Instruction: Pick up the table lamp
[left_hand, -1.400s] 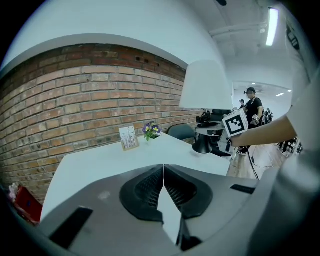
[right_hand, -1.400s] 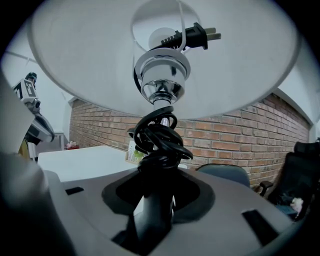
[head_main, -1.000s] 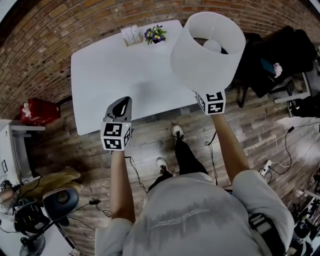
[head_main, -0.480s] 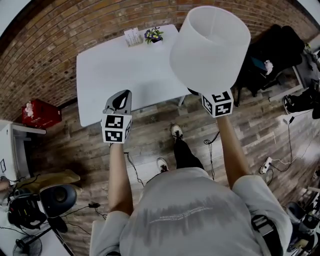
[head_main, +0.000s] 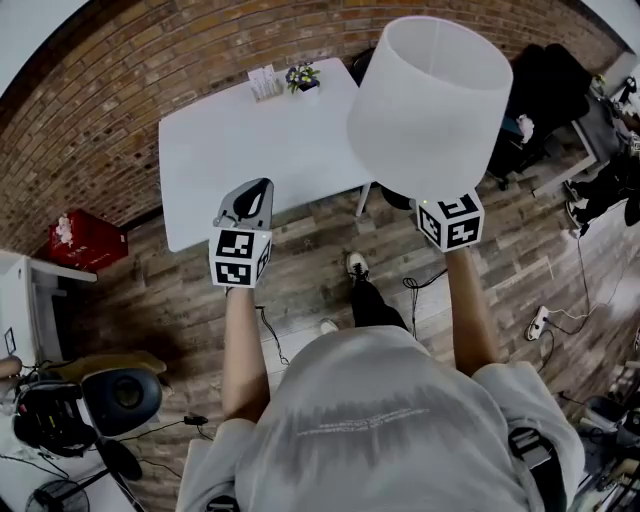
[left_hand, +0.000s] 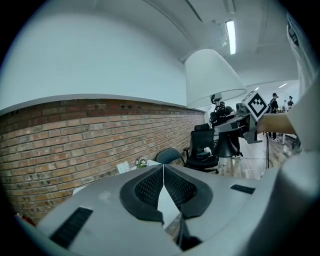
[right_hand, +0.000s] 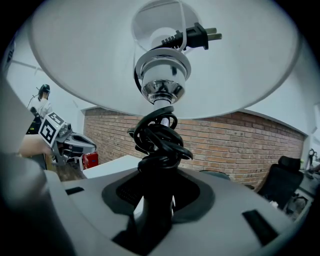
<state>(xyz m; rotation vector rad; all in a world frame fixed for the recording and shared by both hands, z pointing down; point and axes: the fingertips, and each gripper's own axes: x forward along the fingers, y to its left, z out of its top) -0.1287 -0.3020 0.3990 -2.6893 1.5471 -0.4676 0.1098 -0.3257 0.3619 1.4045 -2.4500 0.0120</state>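
The table lamp hangs in the air, its big white shade (head_main: 430, 105) right of the white table (head_main: 250, 150). My right gripper (right_hand: 156, 200) is shut on the lamp's black stem (right_hand: 156, 165), with the black cord (right_hand: 157, 137) coiled round it and the plug (right_hand: 197, 35) up inside the shade (right_hand: 75, 55). In the head view only that gripper's marker cube (head_main: 450, 220) shows below the shade. My left gripper (head_main: 250, 200) is shut and empty, held near the table's front edge. From the left gripper view (left_hand: 163, 175) the lamp shade (left_hand: 212, 77) shows to the right.
On the table's far edge stand a small flower pot (head_main: 303, 77) and a card holder (head_main: 265, 82). Black office chairs (head_main: 545, 95) are at the right, a red box (head_main: 88, 240) by the brick wall at the left. Cables lie on the wooden floor (head_main: 540, 320).
The lamp and my right gripper have drifted a little right and toward me. The table has slid farther from me in the head view, and my left gripper stays shut.
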